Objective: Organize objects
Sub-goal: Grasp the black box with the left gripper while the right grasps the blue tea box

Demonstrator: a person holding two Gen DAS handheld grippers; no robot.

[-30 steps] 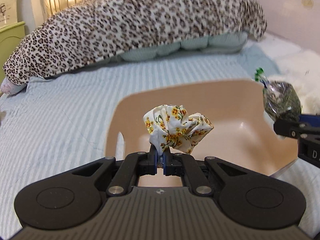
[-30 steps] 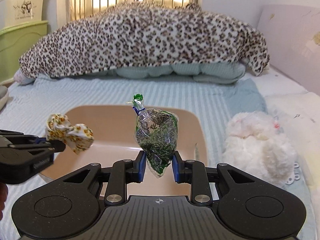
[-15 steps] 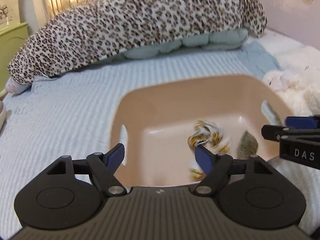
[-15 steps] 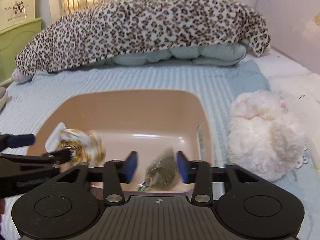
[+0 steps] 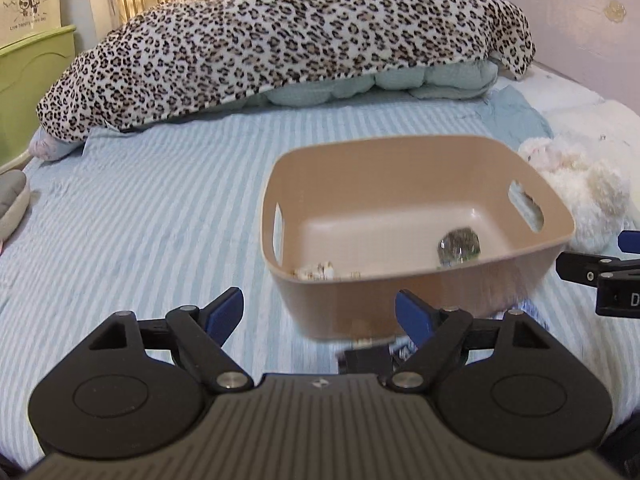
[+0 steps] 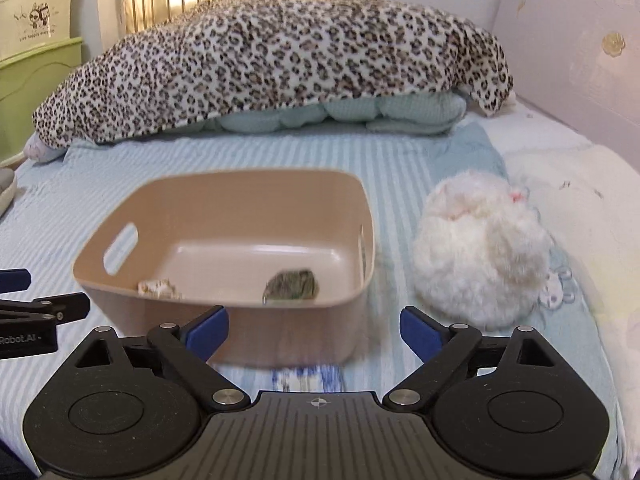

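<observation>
Beige bin (image 5: 420,280) (image 6: 224,320) is seen resting on the striped bed sheet (image 5: 140,220) (image 6: 400,168), with a slot handle cut into each end wall. Two things are held on its floor, apart from each other: a floral cloth scrunchie (image 5: 316,271) (image 6: 158,289) near the front wall on one side, mostly hidden by the rim, and a small clear bag of green leaves (image 5: 459,246) (image 6: 292,286) on the other side. The left claw (image 5: 318,310) is held spread wide and empty in front of the bin, and the right claw (image 6: 314,326) is likewise spread with nothing between its fingers. A white plush toy (image 5: 580,196) (image 6: 480,256) is seen lying just beside the bin. A leopard-print blanket (image 5: 280,40) (image 6: 272,60) is heaped over pale bedding at the far end of the bed. A small dark object lies blurred on the sheet just below the left claw.
</observation>
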